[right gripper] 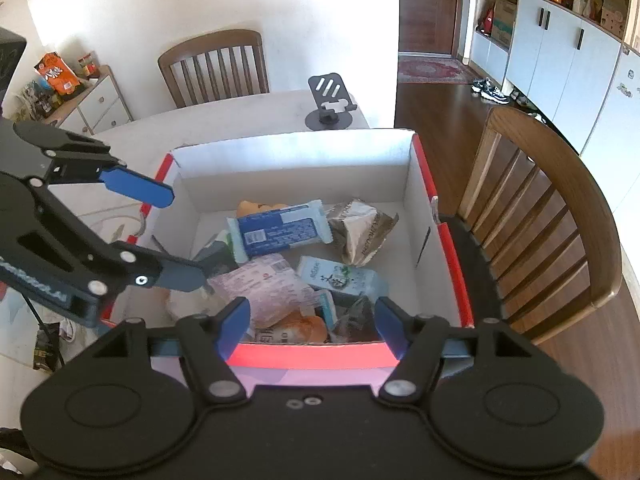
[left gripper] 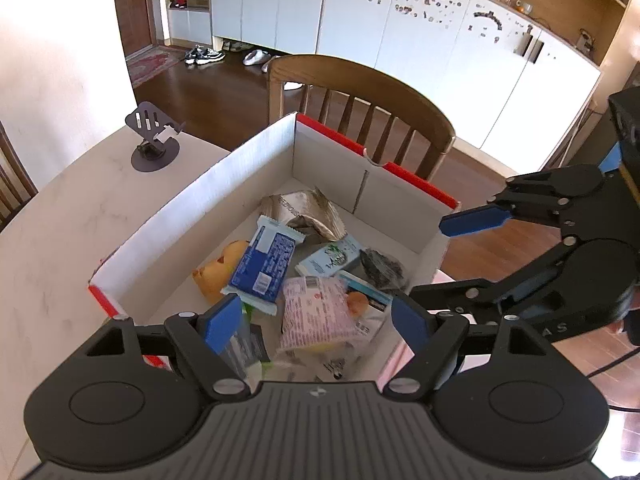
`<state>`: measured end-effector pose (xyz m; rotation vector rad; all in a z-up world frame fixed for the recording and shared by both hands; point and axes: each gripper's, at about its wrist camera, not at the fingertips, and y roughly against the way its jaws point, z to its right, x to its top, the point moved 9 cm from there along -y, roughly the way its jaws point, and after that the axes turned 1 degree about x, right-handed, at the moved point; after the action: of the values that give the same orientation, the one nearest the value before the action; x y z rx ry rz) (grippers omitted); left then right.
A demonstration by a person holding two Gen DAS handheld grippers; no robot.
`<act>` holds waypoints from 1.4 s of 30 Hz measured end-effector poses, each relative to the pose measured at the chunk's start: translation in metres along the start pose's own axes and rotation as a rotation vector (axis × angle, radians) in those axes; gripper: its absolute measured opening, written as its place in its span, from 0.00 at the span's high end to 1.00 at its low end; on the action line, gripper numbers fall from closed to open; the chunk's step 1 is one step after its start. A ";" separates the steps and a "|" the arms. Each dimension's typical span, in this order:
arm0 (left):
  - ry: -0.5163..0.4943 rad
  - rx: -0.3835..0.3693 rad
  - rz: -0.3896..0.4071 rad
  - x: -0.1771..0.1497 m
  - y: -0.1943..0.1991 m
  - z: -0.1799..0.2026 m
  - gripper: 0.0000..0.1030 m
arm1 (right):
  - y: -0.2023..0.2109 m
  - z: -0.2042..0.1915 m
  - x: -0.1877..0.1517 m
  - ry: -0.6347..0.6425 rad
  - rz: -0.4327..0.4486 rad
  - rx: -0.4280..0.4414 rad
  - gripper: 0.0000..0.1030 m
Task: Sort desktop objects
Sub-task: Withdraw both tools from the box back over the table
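Both claws hang apart and empty over the box (left gripper: 332, 136); the blue packet (left gripper: 264, 264) lies at twelve o'clock from the left claw (left gripper: 316, 320), its long axis running six to twelve, nearer it than the right claw (right gripper: 312, 320).

left wrist cam sits just behind the left gripper (left gripper: 316, 320), angled steeply down into the open box (left gripper: 256, 148) from one long side, close in; faces a chair (left gripper: 360, 92) and white cabinets (left gripper: 440, 40) beyond. right wrist cam sits behind the right gripper (right gripper: 312, 324), same steep tilt, over the box's red near rim, facing the wall and phone stand (right gripper: 330, 100). the views cross: both share the box interior, the snack packets (right gripper: 280, 232), the stand, and each sees the other gripper at its edge.
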<state>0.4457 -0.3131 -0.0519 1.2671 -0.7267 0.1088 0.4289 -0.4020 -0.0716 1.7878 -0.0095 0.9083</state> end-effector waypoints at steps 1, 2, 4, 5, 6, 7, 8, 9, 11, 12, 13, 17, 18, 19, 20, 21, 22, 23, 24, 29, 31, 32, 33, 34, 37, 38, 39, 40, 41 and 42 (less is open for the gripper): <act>0.000 -0.002 0.005 -0.001 0.004 0.000 0.21 | 0.001 -0.002 0.000 0.000 0.003 0.001 0.33; -0.001 -0.003 0.010 -0.003 0.008 0.001 0.21 | 0.003 -0.005 0.000 -0.001 0.008 0.002 0.33; -0.004 -0.007 0.017 -0.006 0.015 0.001 0.20 | 0.006 -0.009 -0.001 -0.002 0.013 0.006 0.32; -0.006 -0.009 0.020 -0.008 0.019 0.001 0.20 | 0.008 -0.012 -0.001 0.000 0.014 0.007 0.32; -0.009 -0.010 0.023 -0.011 0.023 0.001 0.19 | 0.009 -0.015 -0.002 0.001 0.015 0.008 0.32; -0.013 -0.011 0.025 -0.013 0.025 0.001 0.18 | 0.010 -0.017 -0.002 0.003 0.015 0.009 0.32; -0.017 -0.012 0.028 -0.015 0.028 0.001 0.18 | 0.010 -0.020 -0.003 0.004 0.013 0.010 0.31; -0.020 -0.011 0.031 -0.018 0.032 0.001 0.17 | 0.010 -0.022 -0.004 0.005 0.012 0.010 0.30; -0.023 -0.011 0.035 -0.022 0.037 0.000 0.13 | 0.011 -0.026 -0.007 0.001 0.011 0.006 0.29; -0.023 -0.011 0.038 -0.025 0.040 -0.001 0.12 | 0.012 -0.029 -0.008 -0.003 0.013 0.008 0.29; -0.023 -0.014 0.039 -0.028 0.042 -0.002 0.11 | 0.013 -0.031 -0.009 -0.006 0.015 0.012 0.29; -0.032 -0.024 0.034 -0.043 0.053 -0.003 0.10 | 0.015 -0.039 -0.012 -0.019 0.023 0.008 0.29; -0.033 -0.026 0.035 -0.048 0.057 -0.004 0.09 | 0.017 -0.042 -0.012 -0.022 0.025 0.007 0.28; -0.032 -0.028 0.036 -0.052 0.060 -0.005 0.09 | 0.017 -0.044 -0.012 -0.024 0.027 0.005 0.28; -0.031 -0.031 0.036 -0.056 0.063 -0.006 0.06 | 0.017 -0.047 -0.012 -0.025 0.028 0.004 0.28; -0.028 -0.031 0.038 -0.061 0.066 -0.008 0.05 | 0.017 -0.050 -0.012 -0.025 0.028 0.004 0.28; -0.026 -0.029 0.042 -0.065 0.070 -0.010 0.04 | 0.017 -0.054 -0.012 -0.023 0.027 0.002 0.28; -0.023 -0.025 0.048 -0.070 0.073 -0.012 0.04 | 0.018 -0.058 -0.013 -0.022 0.027 0.002 0.28; -0.017 -0.019 0.054 -0.074 0.078 -0.015 0.02 | 0.018 -0.062 -0.013 -0.021 0.027 0.002 0.28; 0.016 0.021 0.061 -0.100 0.092 -0.030 0.01 | 0.015 -0.080 -0.016 -0.025 0.019 -0.001 0.28; 0.032 0.047 0.065 -0.112 0.098 -0.038 0.00 | 0.013 -0.089 -0.016 -0.026 0.019 0.000 0.28; 0.038 0.057 0.066 -0.118 0.101 -0.042 0.00 | 0.013 -0.094 -0.016 -0.025 0.020 0.002 0.28; 0.053 0.075 0.064 -0.125 0.104 -0.047 0.00 | 0.012 -0.099 -0.015 -0.023 0.021 0.005 0.28; 0.065 0.083 0.061 -0.131 0.106 -0.050 0.00 | 0.012 -0.103 -0.015 -0.022 0.023 0.006 0.28; 0.112 0.103 0.052 -0.151 0.111 -0.062 0.00 | 0.010 -0.120 -0.013 -0.011 0.023 0.017 0.28; 0.126 0.105 0.049 -0.157 0.112 -0.065 0.00 | 0.008 -0.126 -0.013 -0.007 0.021 0.022 0.28; 0.145 0.109 0.045 -0.165 0.113 -0.069 0.00 | 0.006 -0.133 -0.013 -0.001 0.017 0.028 0.28; 0.162 0.115 0.042 -0.171 0.114 -0.072 0.00 | 0.004 -0.139 -0.013 0.007 0.013 0.033 0.28; 0.178 0.121 0.038 -0.176 0.115 -0.076 0.00 | 0.003 -0.145 -0.013 0.012 0.010 0.039 0.28; 0.198 0.130 0.039 -0.182 0.115 -0.079 0.00 | 0.001 -0.151 -0.012 0.015 0.007 0.044 0.28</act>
<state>0.2870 -0.1483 -0.0655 1.3439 -0.5805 0.3135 0.3339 -0.2850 -0.0583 1.8228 0.0140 0.9339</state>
